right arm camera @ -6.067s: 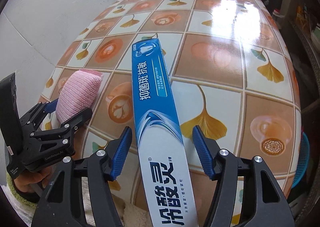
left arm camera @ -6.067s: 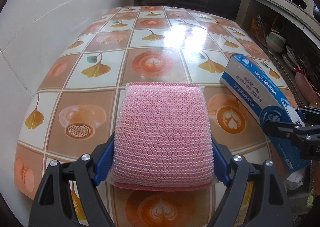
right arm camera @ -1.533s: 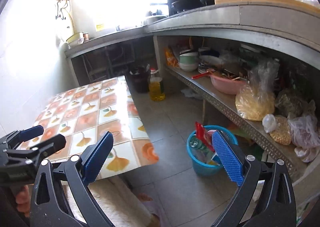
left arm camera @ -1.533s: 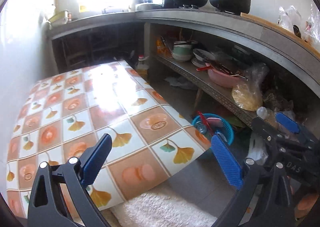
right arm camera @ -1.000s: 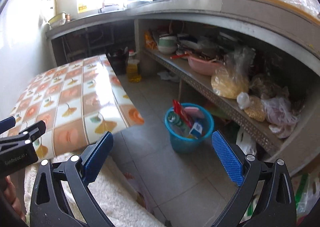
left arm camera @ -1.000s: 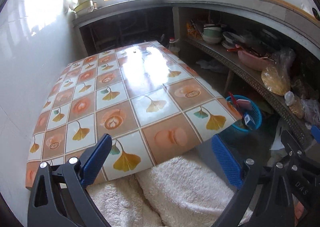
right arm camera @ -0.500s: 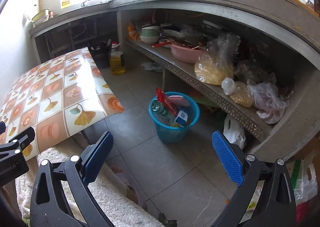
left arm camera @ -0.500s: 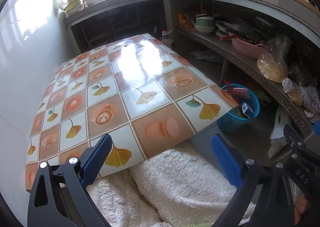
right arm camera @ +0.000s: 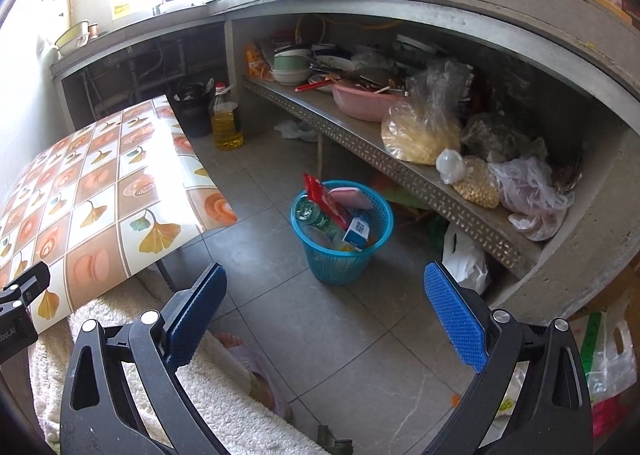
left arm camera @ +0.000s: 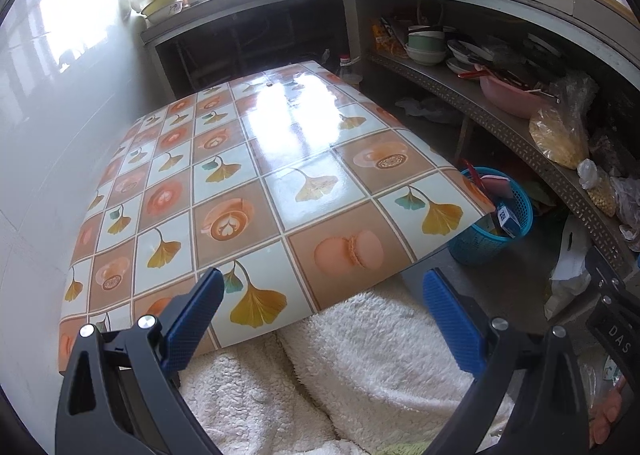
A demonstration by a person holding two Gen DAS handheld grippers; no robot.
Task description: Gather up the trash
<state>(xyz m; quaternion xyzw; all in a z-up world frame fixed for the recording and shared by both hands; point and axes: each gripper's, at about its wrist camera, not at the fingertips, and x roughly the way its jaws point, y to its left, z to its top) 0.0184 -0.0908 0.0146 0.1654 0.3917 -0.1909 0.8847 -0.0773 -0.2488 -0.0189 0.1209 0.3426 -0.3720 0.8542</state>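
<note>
A blue mesh trash basket [right arm camera: 343,255] stands on the tiled floor beside the table; it also shows in the left wrist view [left arm camera: 486,243]. In it lie a pink sponge [right arm camera: 350,197], a blue toothpaste box [right arm camera: 357,233], a red wrapper and a bottle. My left gripper [left arm camera: 320,303] is open and empty, held over the near edge of the patterned table [left arm camera: 256,183]. My right gripper [right arm camera: 324,297] is open and empty, held above the floor in front of the basket.
White fluffy fabric [left arm camera: 360,367] lies below both grippers. A low shelf [right arm camera: 400,167] under the concrete counter holds bowls, a pink basin and plastic bags. An oil bottle [right arm camera: 226,123] and a black bin stand on the floor past the table.
The sponge and the toothpaste box left the grippers and now lie in the basket. Over the last second both grippers stayed open and both views drifted slightly.
</note>
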